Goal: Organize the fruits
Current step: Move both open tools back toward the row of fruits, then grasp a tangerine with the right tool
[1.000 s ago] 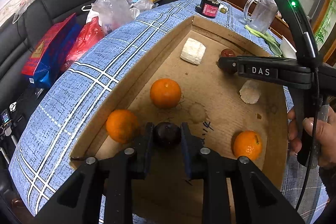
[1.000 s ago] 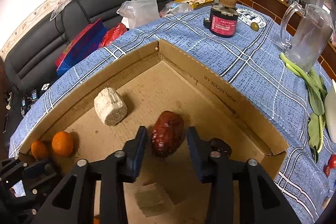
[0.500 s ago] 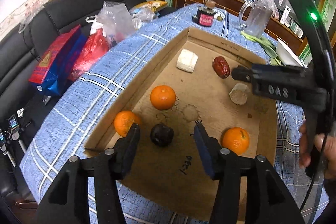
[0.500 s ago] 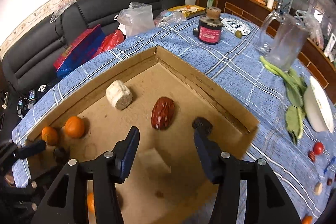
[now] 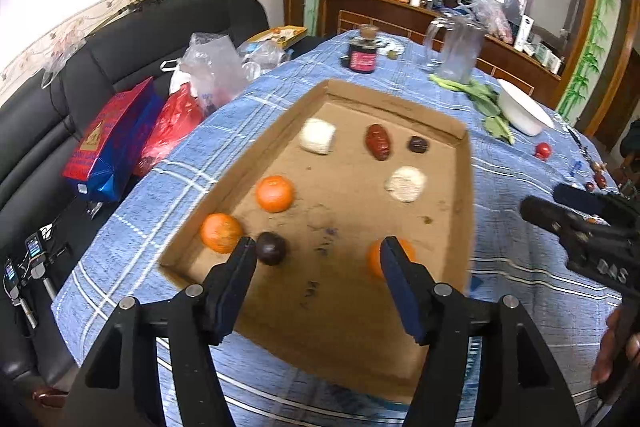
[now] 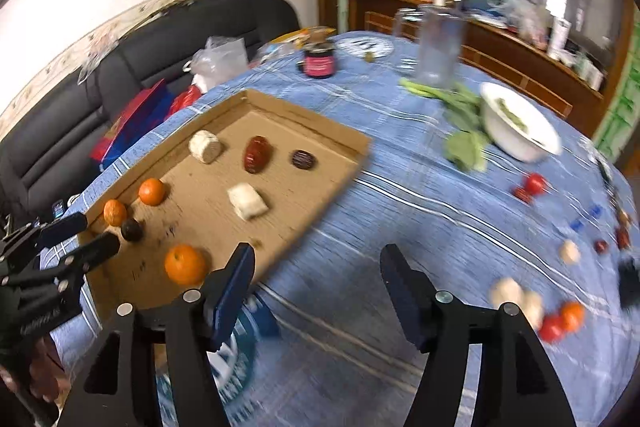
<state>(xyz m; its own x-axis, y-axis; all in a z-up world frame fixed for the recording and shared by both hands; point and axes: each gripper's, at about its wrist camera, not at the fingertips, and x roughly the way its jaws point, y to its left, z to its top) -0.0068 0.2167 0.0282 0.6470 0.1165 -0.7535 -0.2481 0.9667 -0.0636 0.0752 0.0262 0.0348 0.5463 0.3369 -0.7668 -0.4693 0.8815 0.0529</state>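
cardboard tray (image 5: 466,187) on the blue-checked tabletop (image 5: 520,267), left to right: three oranges (image 5: 274,193), one dark round fruit (image 5: 271,247), two white blocks (image 5: 318,135), one red date (image 5: 377,141), one dark date (image 5: 418,144). left gripper (image 5: 318,259) wide open, empty, above the tray's near end. right gripper (image 6: 318,263) wide open, empty, over the cloth beside the tray; loose fruits (image 6: 535,183) lie further right.
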